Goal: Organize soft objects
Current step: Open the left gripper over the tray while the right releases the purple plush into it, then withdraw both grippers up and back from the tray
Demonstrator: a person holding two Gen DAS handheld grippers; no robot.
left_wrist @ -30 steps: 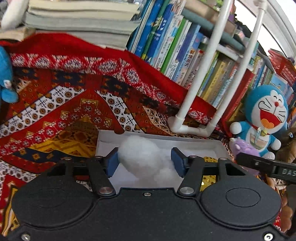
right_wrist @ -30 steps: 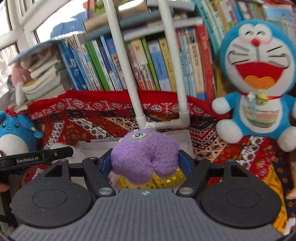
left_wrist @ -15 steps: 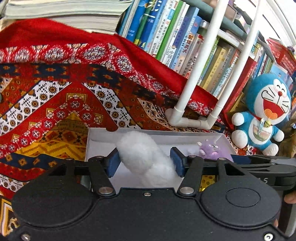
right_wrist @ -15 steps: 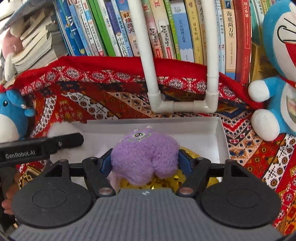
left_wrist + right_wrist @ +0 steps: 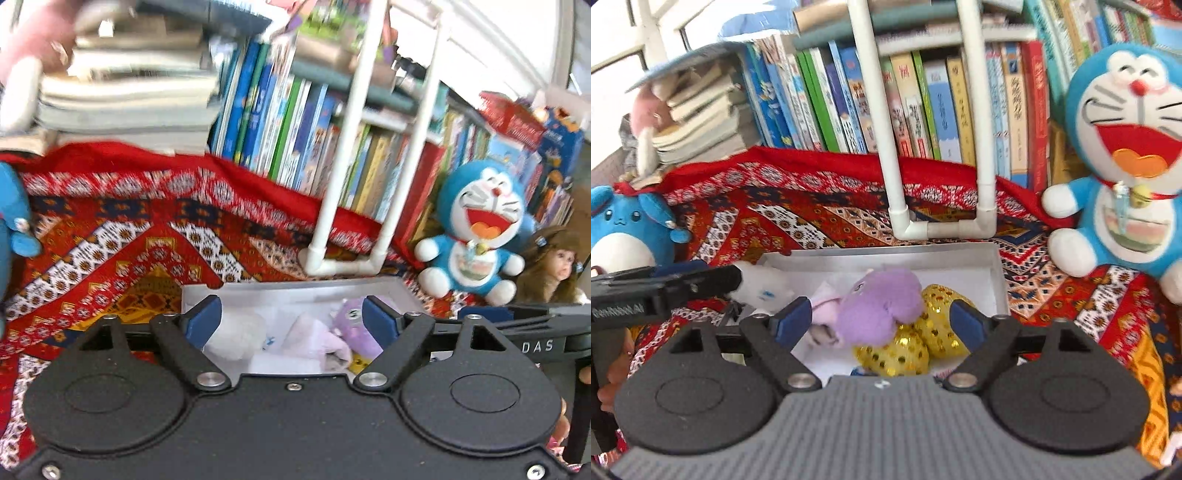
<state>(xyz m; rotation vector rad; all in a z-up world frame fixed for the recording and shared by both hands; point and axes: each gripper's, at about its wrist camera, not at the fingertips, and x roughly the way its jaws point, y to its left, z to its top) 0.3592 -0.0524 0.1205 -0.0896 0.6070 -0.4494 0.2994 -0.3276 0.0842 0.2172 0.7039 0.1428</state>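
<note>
Right wrist view: right gripper spread, empty; purple plush lies in white box beside gold toy | left gripper likewise spread above white plush | lift both straight up; avoid snagging fur.

A home setting, probably a child's room or reading corner, is indicated. Picture books are shelved upright behind a patterned red cloth; stuffed toys, among them a blue cat plush, a round blue plush and a doll, are seated around.
</note>
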